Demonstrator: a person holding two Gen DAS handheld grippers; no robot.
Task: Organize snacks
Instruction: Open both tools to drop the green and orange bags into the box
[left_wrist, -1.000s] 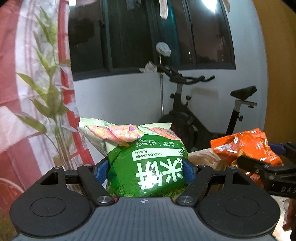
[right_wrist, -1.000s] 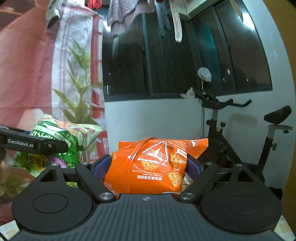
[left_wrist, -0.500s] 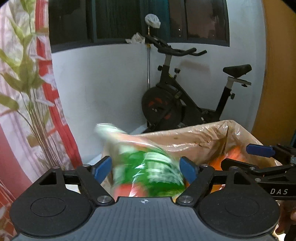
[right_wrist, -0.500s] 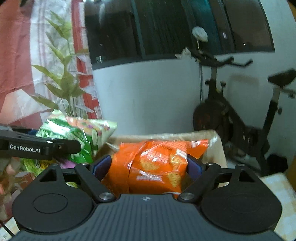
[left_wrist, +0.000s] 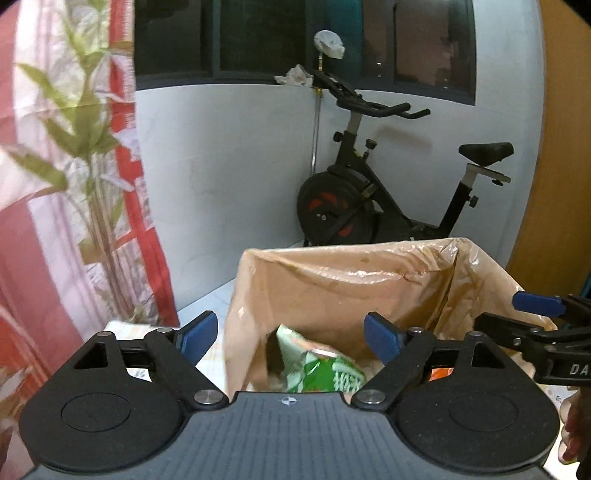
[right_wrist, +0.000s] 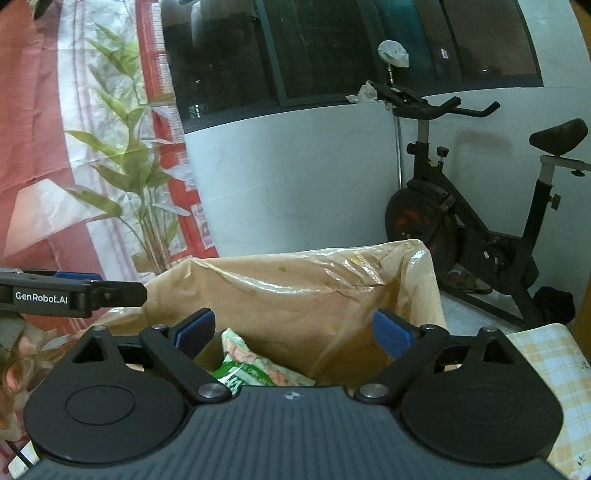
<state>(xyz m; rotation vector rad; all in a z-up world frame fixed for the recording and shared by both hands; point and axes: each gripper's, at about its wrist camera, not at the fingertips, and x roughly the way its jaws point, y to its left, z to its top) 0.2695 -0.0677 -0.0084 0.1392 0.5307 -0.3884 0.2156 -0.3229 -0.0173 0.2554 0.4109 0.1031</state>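
Observation:
A cardboard box (left_wrist: 332, 280) lined with clear plastic stands in front of both grippers. Inside it lies a green snack bag (left_wrist: 325, 373), tilted, free of any grip. An orange sliver (left_wrist: 439, 373), probably the orange snack bag, shows beside it. My left gripper (left_wrist: 290, 332) hangs open above the box with nothing between its blue pads. My right gripper (right_wrist: 293, 328) is over the same box (right_wrist: 295, 288); its jaws are opening and hold nothing, with the green bag (right_wrist: 255, 369) below them. Each gripper shows in the other's view: right gripper (left_wrist: 517, 314), left gripper (right_wrist: 110, 288).
A black exercise bike (left_wrist: 369, 199) stands by the white wall behind the box. A red and white curtain (left_wrist: 55, 184) with a leaf print hangs at the left. A yellow checked tablecloth (right_wrist: 546, 362) covers the table. Fingers (left_wrist: 570, 435) show at the lower right.
Both grippers let go of their bags and tipped down over the box. The green bag fell into the box; the orange bag left the right gripper's jaws.

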